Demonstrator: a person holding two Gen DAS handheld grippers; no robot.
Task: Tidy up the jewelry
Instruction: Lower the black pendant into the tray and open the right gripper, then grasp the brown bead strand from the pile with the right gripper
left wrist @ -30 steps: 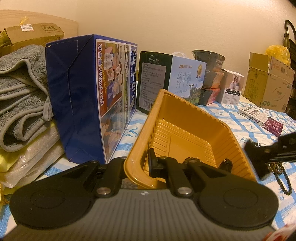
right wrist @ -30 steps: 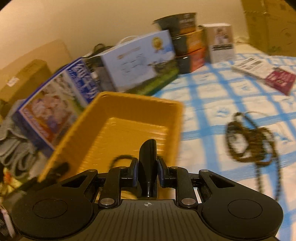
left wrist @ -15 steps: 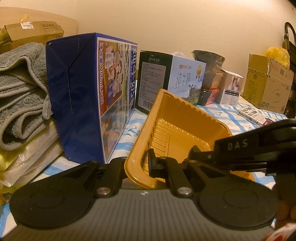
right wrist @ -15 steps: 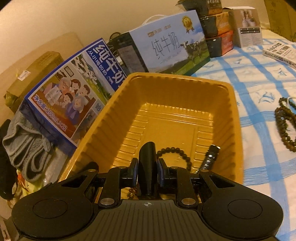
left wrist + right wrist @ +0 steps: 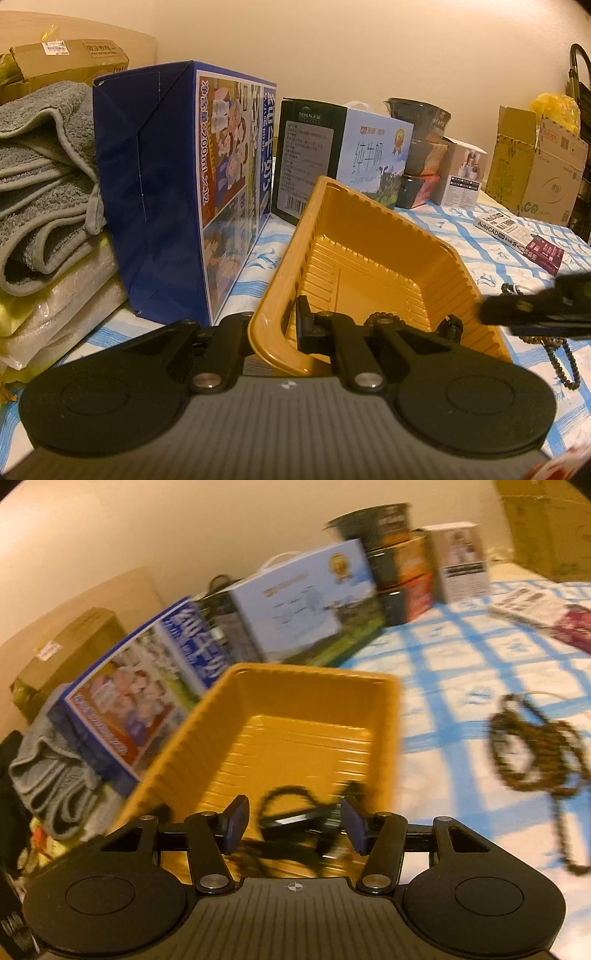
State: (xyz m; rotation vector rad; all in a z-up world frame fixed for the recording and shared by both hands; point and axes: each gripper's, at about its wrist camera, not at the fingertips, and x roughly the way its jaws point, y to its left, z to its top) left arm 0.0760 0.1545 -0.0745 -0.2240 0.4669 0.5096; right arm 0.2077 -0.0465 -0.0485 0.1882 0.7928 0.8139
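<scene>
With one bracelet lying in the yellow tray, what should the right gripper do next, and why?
Probably swing right toward the beaded necklace on the checked cloth and pick it up. The right gripper is opening with nothing pinched, a black bead bracelet lies in the yellow tray, and the left gripper clamps the tray's rim.

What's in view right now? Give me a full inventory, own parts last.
tray: one, yellow, centre, tilted.
black bracelet: one, inside the tray, near end.
brown bead necklace: one, on the cloth right of the tray.
checked cloth: one, blue and white, under everything.
milk cartons: two, dark blue and light blue, behind the tray.
towel: one, grey, folded, far left.
cardboard boxes: two, brown, far right and far left.
left gripper: jaws shut on the tray's near rim.
right gripper: jaws opening over the tray, nothing gripped.
</scene>
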